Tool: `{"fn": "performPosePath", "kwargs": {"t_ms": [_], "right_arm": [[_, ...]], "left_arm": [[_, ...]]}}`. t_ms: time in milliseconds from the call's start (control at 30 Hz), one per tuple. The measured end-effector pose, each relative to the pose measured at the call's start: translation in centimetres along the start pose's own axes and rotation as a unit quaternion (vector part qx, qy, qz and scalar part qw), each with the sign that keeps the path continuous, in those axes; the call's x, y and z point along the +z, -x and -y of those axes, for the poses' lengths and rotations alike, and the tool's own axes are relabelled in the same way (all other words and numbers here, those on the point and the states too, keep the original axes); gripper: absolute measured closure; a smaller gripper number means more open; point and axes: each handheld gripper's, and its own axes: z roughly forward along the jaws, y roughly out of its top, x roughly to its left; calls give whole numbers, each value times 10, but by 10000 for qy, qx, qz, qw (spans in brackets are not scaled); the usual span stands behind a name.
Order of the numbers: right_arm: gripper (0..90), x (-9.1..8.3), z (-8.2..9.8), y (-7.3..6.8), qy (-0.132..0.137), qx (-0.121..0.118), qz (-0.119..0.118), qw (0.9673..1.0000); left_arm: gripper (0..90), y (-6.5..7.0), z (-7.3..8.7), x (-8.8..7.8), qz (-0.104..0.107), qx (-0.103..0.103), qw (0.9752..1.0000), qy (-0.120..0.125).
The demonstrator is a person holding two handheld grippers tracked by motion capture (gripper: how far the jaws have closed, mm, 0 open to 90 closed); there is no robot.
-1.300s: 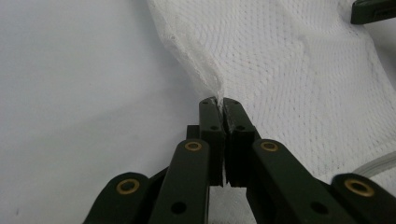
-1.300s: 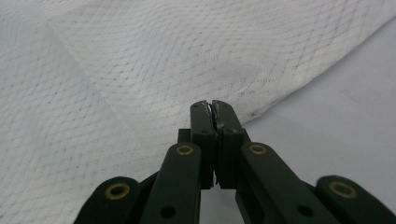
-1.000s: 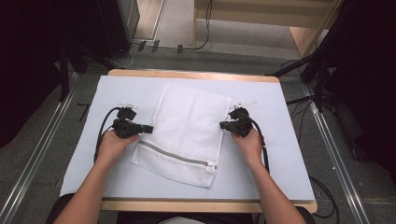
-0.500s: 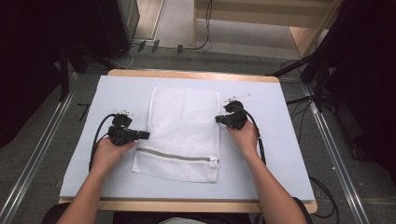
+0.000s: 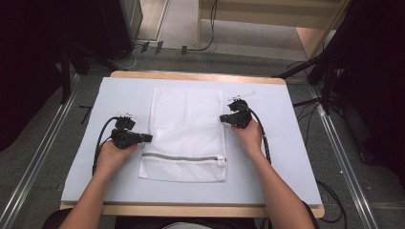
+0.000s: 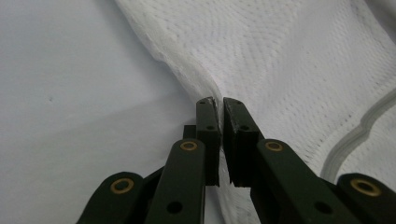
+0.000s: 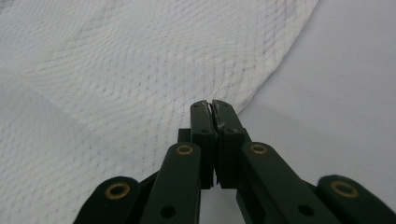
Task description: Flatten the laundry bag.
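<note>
Squaring up the white mesh laundry bag (image 5: pixel 185 136), I am pulling it straight: it was lying askew a second ago and is now lying flat mid-table, zipper toward the near edge. My right gripper (image 5: pixel 222 117) is pinching its right edge, jaws closed. My left gripper (image 5: pixel 149 138) is just starting to open, easing off the left edge.
</note>
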Motion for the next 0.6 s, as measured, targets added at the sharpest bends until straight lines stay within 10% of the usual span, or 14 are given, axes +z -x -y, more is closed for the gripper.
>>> {"fn": "performPosePath", "kwargs": {"t_ms": [600], "right_arm": [[626,-24,10,-3,240,-34,-319,9992]], "left_arm": [[541,0,-5,-22,164,72,9995,265]]}}
